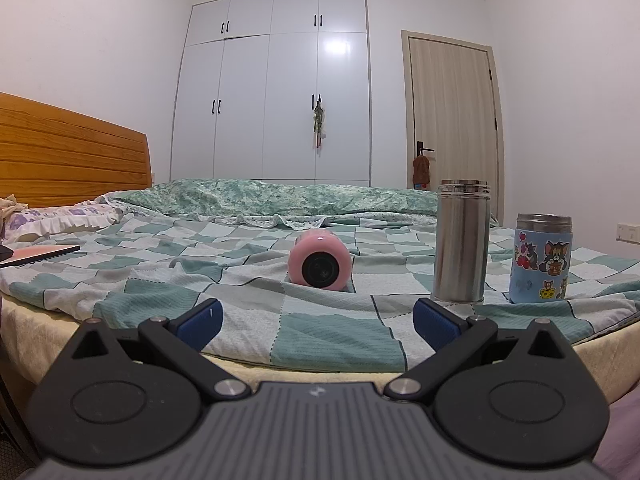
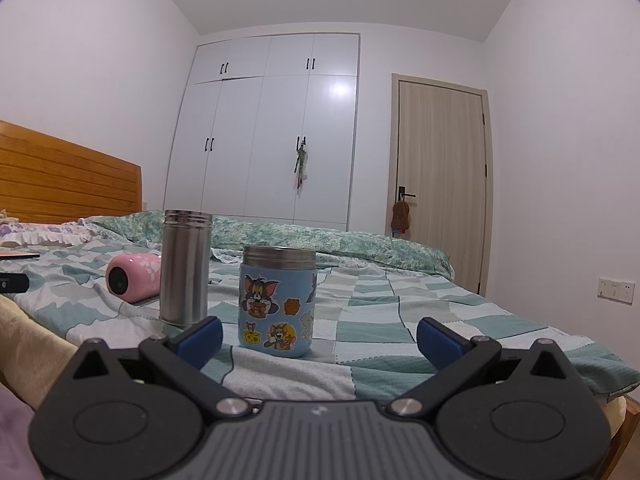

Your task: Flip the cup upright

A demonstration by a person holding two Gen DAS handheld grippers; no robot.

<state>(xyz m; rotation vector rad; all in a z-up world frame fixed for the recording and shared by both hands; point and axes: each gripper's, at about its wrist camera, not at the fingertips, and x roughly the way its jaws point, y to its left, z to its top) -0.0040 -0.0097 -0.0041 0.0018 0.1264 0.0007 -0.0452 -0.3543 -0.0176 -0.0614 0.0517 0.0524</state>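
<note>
A pink cup (image 1: 320,260) lies on its side on the checked bedspread, its dark round end facing me. It also shows in the right wrist view (image 2: 134,278), left of the steel flask. My left gripper (image 1: 318,326) is open and empty, at the bed's near edge, in line with the pink cup and well short of it. My right gripper (image 2: 320,340) is open and empty, just in front of the blue cartoon cup (image 2: 277,302), which stands upright.
A tall steel flask (image 1: 462,242) and the blue cartoon cup (image 1: 541,264) stand upright right of the pink cup. The flask also shows in the right wrist view (image 2: 185,268). A wooden headboard (image 1: 68,152) is at left. A folded green quilt (image 1: 272,198) lies behind.
</note>
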